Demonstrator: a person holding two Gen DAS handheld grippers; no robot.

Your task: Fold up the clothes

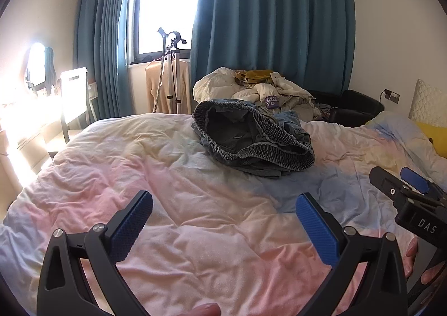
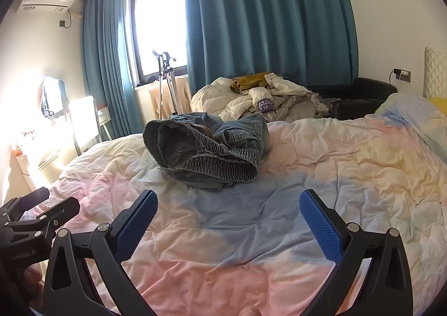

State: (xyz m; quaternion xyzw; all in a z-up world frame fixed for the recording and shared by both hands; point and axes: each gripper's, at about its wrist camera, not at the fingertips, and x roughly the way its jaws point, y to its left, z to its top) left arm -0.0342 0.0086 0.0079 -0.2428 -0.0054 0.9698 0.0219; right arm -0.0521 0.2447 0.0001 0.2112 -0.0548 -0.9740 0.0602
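Hovering spread and empty, left gripper point(image 1: 223, 221) and right gripper point(image 2: 227, 218) face crumpled denim shorts point(image 1: 252, 138) on a pastel duvet point(image 1: 178, 176); piled laundry point(image 1: 251, 89) lies behind.

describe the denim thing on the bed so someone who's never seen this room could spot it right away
Start at the bed with the pastel pink, blue and yellow duvet. Near its middle, ahead of both open grippers, lies a crumpled heap of grey-blue denim. Its gathered elastic waistband gapes toward the camera, unlike the cream and mustard laundry pile behind it by the teal curtains.
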